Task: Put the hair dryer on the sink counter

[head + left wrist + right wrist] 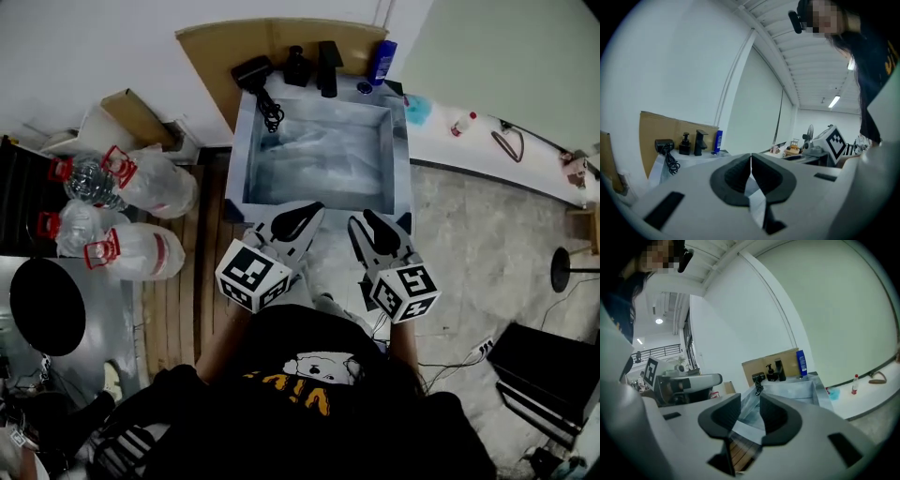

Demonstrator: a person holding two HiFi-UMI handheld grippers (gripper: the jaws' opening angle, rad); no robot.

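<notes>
The person stands at the 6 o'clock edge of a grey sink [319, 159], holding both tools side by side just over its near rim and pointing them toward 12 o'clock. The left tool [302, 217] has its dark pads pressed together with only a thin seam between them, and nothing is caught there. The right tool [370, 225] has its pads parted by a clear gap through which the basin shows, and it holds nothing either.

The hair dryer [253, 70] is black and lies on the surface [401, 141] around the basin, at the far corner at about 11 o'clock from the tools. Its coiled cord [272, 112] hangs over the edge into the sink. It is well apart from both tools.

Along the back ledge, to the 3 o'clock side of the dryer, stand a black pump bottle [296, 67], then a black faucet [328, 67], then a blue bottle [382, 61] at the corner. A sheet of brown cardboard [216, 47] leans against the white wall behind them.

At 9 o'clock from the sink, several large clear water jugs [141, 183] with red handles lie on the floor beside wooden slats [202, 281]. At 2 o'clock a small bottle with a red cap [461, 123] stands on a low white ledge.
</notes>
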